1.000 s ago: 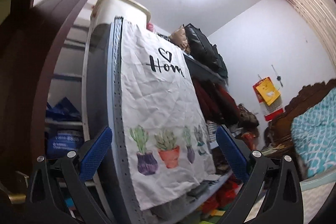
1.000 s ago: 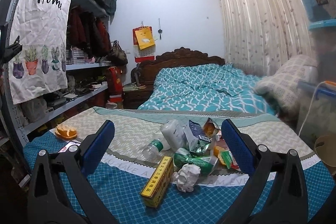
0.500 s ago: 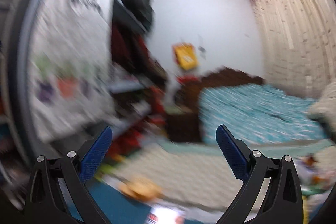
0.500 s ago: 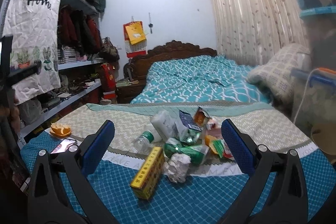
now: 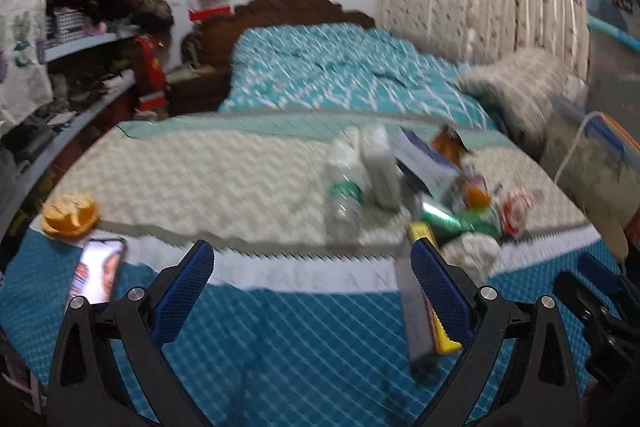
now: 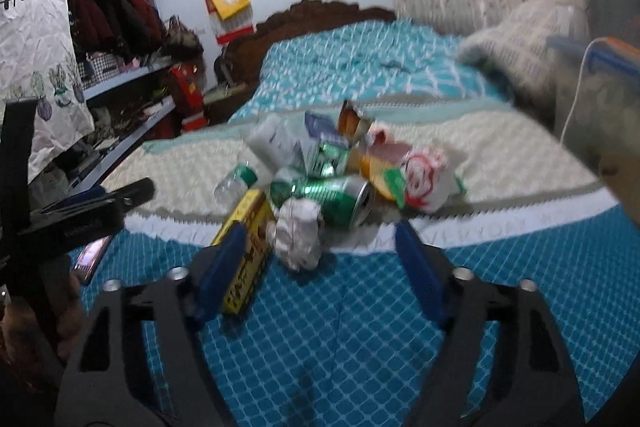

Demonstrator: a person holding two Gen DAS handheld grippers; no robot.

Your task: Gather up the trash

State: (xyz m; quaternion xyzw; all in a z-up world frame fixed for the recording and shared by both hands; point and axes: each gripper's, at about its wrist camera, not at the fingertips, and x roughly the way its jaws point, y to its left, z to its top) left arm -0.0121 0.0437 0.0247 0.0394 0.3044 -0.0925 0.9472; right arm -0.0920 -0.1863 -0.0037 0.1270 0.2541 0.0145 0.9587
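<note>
The crumpled white paper ball point(image 6: 299, 235) lies on the teal quilted bedspread point(image 6: 360, 327), touching the dented green metal can point(image 6: 332, 198) behind it and the long yellow cardboard box point(image 6: 245, 259) beside it. It looks light, soft and crushable; pinching across its middle should hold. The right gripper point(image 6: 322, 267) has just been closing, nothing between its jaws yet. The left gripper point(image 5: 312, 287) gapes empty near the box, though blur obscures details.

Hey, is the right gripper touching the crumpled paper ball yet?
Apart. The right wrist view shows the paper ball ahead of the right gripper, bedspread showing between it and both blue pads.
</note>
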